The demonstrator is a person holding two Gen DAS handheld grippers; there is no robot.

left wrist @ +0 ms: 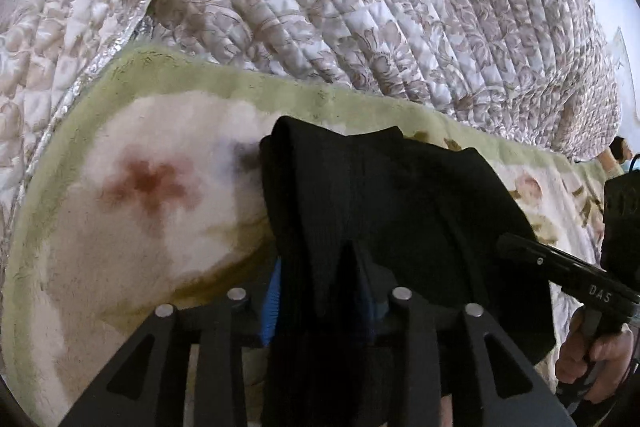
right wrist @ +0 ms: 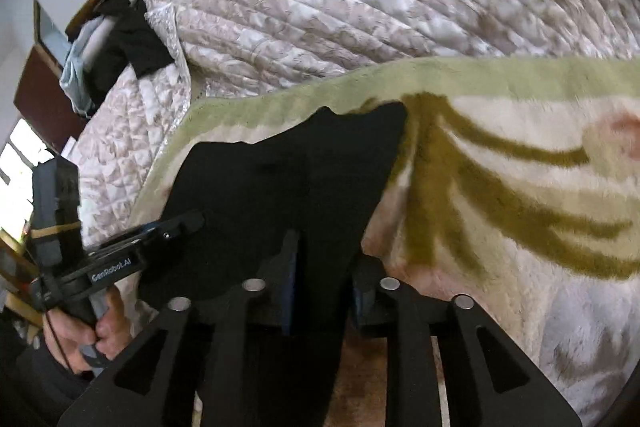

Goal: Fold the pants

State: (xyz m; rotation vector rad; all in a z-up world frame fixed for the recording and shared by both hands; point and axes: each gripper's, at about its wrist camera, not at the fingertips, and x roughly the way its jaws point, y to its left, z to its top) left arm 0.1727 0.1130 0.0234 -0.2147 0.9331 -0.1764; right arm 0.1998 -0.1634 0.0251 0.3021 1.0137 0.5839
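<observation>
Both the left gripper (left wrist: 320,263) and right gripper (right wrist: 324,263) pinch the black pants (left wrist: 384,195) above the fleece blanket (left wrist: 132,131), each view alone showing the other's lettering, "DAS" and "GenRobot.AI" respectively.

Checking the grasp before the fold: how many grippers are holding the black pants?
2. The left gripper and the right gripper each pinch an edge of the pants above the blanket.

black hand-held gripper (left wrist: 320,267) frames, silver bolts, blue pads (left wrist: 272,303), bare-skinned hand (right wrist: 80,331)
</observation>
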